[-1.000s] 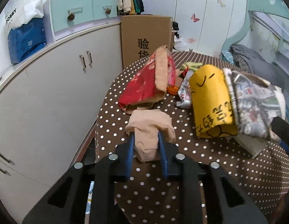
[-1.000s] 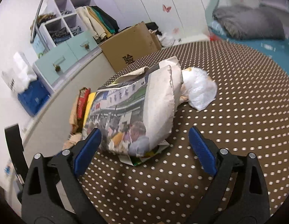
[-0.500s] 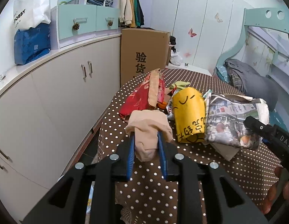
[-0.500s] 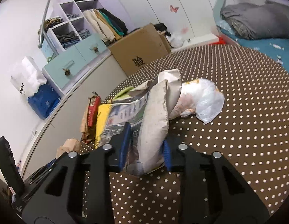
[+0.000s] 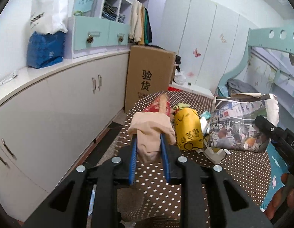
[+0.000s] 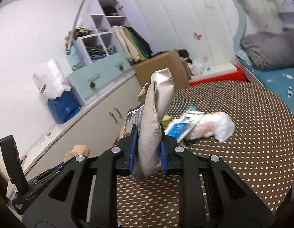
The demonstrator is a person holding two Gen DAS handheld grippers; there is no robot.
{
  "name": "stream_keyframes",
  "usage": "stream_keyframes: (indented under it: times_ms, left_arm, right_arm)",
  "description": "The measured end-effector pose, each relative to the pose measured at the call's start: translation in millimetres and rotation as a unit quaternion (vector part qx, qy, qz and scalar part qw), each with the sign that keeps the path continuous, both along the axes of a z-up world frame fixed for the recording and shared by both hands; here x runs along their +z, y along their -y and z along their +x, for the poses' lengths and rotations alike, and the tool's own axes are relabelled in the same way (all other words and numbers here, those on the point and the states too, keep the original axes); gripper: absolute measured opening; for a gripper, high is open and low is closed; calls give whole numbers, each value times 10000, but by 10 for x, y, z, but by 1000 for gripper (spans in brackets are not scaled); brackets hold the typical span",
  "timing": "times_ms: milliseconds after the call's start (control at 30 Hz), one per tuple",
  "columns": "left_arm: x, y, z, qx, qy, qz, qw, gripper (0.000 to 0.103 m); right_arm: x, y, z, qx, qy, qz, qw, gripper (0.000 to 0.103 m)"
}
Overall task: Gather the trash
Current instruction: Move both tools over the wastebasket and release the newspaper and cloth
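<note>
Polka-dot table (image 5: 158,182): left hand-held gripper (image 5: 149,152) clamps beige wad (image 5: 148,133), right hand-held gripper (image 6: 147,148) clamps newspaper bundle (image 6: 154,117).

Between my left claw's (image 5: 148,148) fingers a crumpled paper wad (image 5: 149,133) is sitting, with a snack bag (image 5: 160,104) lying on the table (image 5: 242,163) ahead of it, a pouch (image 5: 187,131) just to its right, and the newspaper bundle (image 5: 242,121) further right, while a cardboard box (image 5: 148,79) is standing beyond the table's far edge and cabinets (image 5: 52,110) are running along the left. Between my right claw's (image 6: 147,144) fingers that newspaper bundle (image 6: 153,117) is rising upright, with a plastic bag (image 6: 213,127) lying on the table (image 6: 251,152) ahead and to the right, touching a flat packet (image 6: 182,127) on its left.
</note>
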State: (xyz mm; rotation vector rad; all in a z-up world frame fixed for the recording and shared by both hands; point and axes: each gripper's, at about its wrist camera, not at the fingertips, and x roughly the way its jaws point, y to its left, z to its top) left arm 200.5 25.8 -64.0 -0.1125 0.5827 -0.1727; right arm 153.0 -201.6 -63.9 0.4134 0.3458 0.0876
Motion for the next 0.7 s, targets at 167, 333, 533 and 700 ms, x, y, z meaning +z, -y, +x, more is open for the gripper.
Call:
stream_keyframes:
  times_ms: [167, 333, 533, 700]
  left_arm:
    - [41, -342, -175, 267, 89, -101, 9996, 23]
    - [-55, -793, -285, 693, 5, -87, 9976, 23]
    - [-428, -1395, -262, 1230, -478, -87, 9912, 23]
    - [-908, -1896, -176, 1690, -1042, -180, 9799, 23]
  right_arm:
    - [149, -516, -61, 444, 152, -343, 9983, 21]
    - [65, -1198, 22, 1140, -12, -624, 9915, 21]
    - [-322, -1959, 268, 1967, -532, -741, 9762, 21]
    - [-762, -2490, 502, 2443, -1081, -881, 9596, 21]
